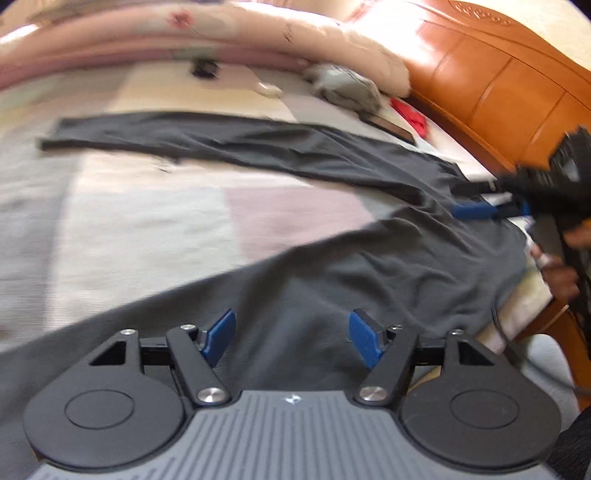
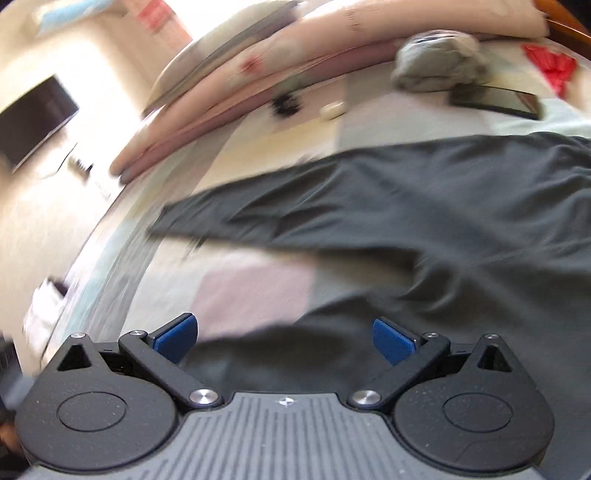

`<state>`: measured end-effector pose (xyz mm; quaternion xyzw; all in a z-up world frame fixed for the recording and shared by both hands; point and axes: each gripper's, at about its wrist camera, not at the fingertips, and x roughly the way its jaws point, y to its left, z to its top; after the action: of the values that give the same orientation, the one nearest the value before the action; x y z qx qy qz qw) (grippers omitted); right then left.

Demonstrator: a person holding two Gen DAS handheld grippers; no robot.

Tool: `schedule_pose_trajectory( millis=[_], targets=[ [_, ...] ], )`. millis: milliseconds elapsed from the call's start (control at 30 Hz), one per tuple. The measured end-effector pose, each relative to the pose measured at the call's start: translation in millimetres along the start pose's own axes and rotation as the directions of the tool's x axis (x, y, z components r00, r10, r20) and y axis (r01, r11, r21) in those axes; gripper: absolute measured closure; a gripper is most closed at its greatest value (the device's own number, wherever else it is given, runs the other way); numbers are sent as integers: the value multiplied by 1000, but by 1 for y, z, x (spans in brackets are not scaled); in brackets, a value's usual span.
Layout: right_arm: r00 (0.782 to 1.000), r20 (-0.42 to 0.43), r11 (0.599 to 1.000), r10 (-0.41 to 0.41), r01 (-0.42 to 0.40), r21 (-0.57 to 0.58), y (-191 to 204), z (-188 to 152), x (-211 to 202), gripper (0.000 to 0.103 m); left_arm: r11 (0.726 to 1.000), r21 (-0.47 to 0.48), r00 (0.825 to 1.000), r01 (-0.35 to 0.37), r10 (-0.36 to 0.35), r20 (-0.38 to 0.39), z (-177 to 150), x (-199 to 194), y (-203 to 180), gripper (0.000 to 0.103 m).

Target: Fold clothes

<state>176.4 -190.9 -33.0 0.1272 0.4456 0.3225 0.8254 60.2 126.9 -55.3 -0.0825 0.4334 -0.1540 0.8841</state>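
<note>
Dark grey trousers (image 1: pixel 332 266) lie spread on the pastel checked bedsheet (image 1: pixel 147 221), one leg reaching far left and the other running under my left gripper (image 1: pixel 291 332). That gripper is open above the cloth with nothing between its blue pads. At the right of the left wrist view my right gripper (image 1: pixel 458 199) hovers over the waist end, held by a hand (image 1: pixel 561 273). In the right wrist view the right gripper (image 2: pixel 284 338) is open over the trousers (image 2: pixel 424 214), holding nothing. Both views are motion-blurred.
A rolled pink quilt (image 1: pixel 221 33) lines the far side of the bed. Near it are a crumpled grey cloth (image 1: pixel 343 86), a dark phone (image 2: pixel 498 99), a red item (image 1: pixel 410 118) and small objects. An orange wooden headboard (image 1: pixel 498 81) stands at right. A dark screen (image 2: pixel 37 114) hangs on the wall.
</note>
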Motion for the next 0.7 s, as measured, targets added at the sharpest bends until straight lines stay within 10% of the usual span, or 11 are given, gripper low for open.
schedule_pose_trajectory(
  millis=[367,700],
  targets=[
    [996,-75,997,-56,60,50,-56,38,65,0,994,-101,999,30,-33,-28,-14,10,10,31],
    [998,-62,995,15,-9,103,-60,50,42,0,998,-68,999,9,-12,-45,-8,14,5,29]
  ],
)
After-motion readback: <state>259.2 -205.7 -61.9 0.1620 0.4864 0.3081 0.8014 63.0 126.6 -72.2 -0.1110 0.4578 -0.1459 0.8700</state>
